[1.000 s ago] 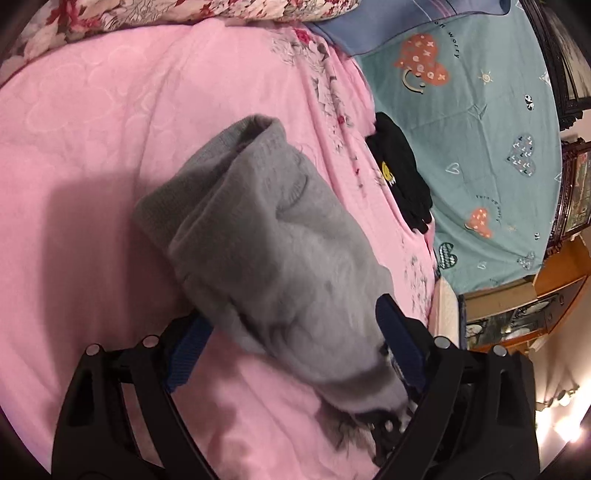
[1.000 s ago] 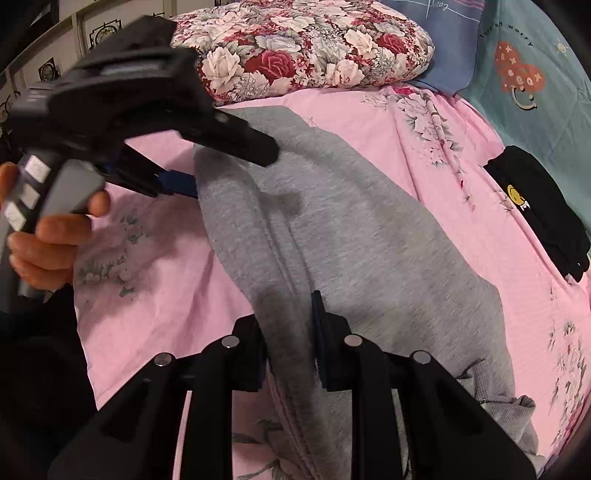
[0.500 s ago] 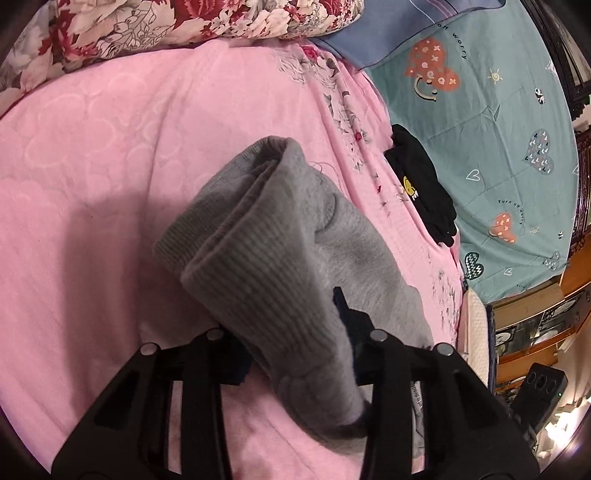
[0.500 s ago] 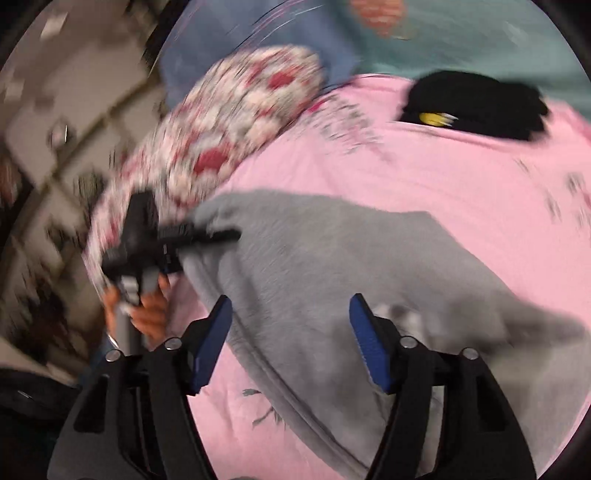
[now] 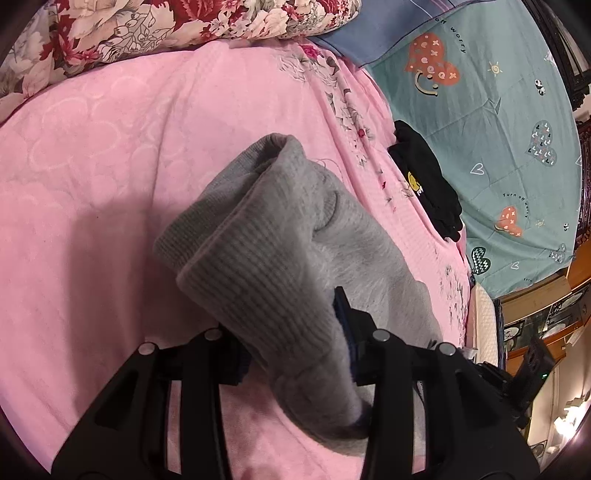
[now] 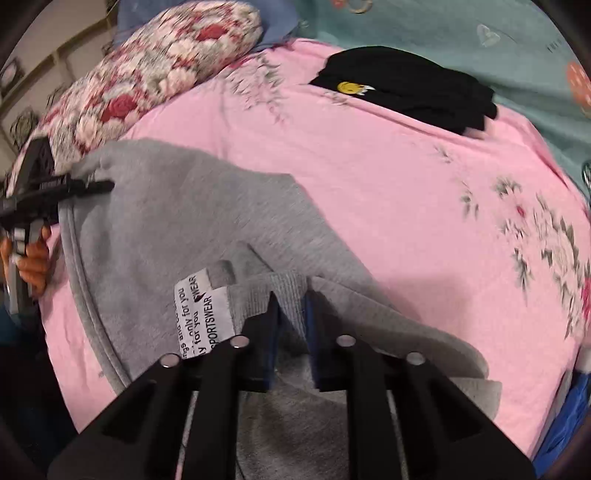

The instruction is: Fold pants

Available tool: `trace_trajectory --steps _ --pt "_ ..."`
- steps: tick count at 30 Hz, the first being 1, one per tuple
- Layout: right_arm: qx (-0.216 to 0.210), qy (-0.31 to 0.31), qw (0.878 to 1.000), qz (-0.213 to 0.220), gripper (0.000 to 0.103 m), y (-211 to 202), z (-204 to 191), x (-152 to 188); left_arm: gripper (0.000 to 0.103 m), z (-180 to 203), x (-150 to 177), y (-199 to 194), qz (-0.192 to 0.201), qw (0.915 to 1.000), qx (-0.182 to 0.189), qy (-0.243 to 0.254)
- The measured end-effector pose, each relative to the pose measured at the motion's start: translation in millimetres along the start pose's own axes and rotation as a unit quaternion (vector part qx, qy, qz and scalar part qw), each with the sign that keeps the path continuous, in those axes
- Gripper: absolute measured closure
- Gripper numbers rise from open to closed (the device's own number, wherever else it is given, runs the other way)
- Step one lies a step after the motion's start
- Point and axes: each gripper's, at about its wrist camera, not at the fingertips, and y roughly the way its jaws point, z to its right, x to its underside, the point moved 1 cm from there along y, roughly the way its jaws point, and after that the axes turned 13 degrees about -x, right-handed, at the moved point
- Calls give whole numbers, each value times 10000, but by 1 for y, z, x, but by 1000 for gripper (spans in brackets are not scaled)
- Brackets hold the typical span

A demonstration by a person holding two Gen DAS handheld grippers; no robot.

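Observation:
The grey sweatpants (image 5: pixel 280 236) lie on the pink bedspread (image 5: pixel 92 155). My left gripper (image 5: pixel 291 332) is shut on the ribbed cuff end, which bunches up between its fingers. In the right wrist view the pants (image 6: pixel 184 221) spread toward the left, with a white "SPORTSWEAR" label (image 6: pixel 201 314) showing. My right gripper (image 6: pixel 291 314) is shut on the ribbed waistband edge. The left gripper (image 6: pixel 74 186) shows far left in that view, holding the other end.
A folded black garment with a yellow smiley (image 5: pixel 424 181) (image 6: pixel 402 88) lies at the pink spread's far edge. A floral pillow (image 6: pixel 155 77) (image 5: pixel 166 29) lies at the head. A teal sheet (image 5: pixel 498 110) covers the far side. Wooden furniture (image 5: pixel 546 310) stands beyond.
My left gripper closed on the cuff end. My right gripper let go of the pants' edge, opened, swung over and closed on the waistband by the label.

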Motion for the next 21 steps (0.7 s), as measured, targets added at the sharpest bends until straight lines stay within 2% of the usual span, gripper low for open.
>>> trace_trajectory --steps 4,5,7,9,10,12,14,15,17,19,21 --pt "-539 40 9973 496 94 -24 -7 -16 64 2 0 0 57 10000 -57 41" --pt "-603 105 9968 505 93 -21 -5 -20 64 2 0 0 61 10000 -58 39" --pt "-598 194 9977 259 93 -1 0 -23 63 2 0 0 55 10000 -60 45" --pt "-634 326 9970 -308 90 33 5 -20 63 2 1 1 29 9999 -91 42" --pt "-575 315 9967 -483 87 44 4 -18 63 2 1 1 13 9999 -107 33" --pt "-567 244 9970 -459 81 42 0 -20 63 3 0 0 25 9999 -99 34" --pt "-745 369 9960 -338 65 24 1 -22 63 3 0 -1 14 9999 -120 64" --pt "-787 422 9958 -186 62 11 2 -22 63 2 1 0 11 9999 -106 50" --pt "-896 601 9940 183 43 -21 7 -17 63 2 0 0 23 10000 -87 37" --pt "-1002 848 9900 514 35 -48 16 -7 63 3 1 0 50 9999 -105 43" --pt "-1258 1149 9822 790 35 -64 27 5 63 5 1 0 90 9998 -152 87"
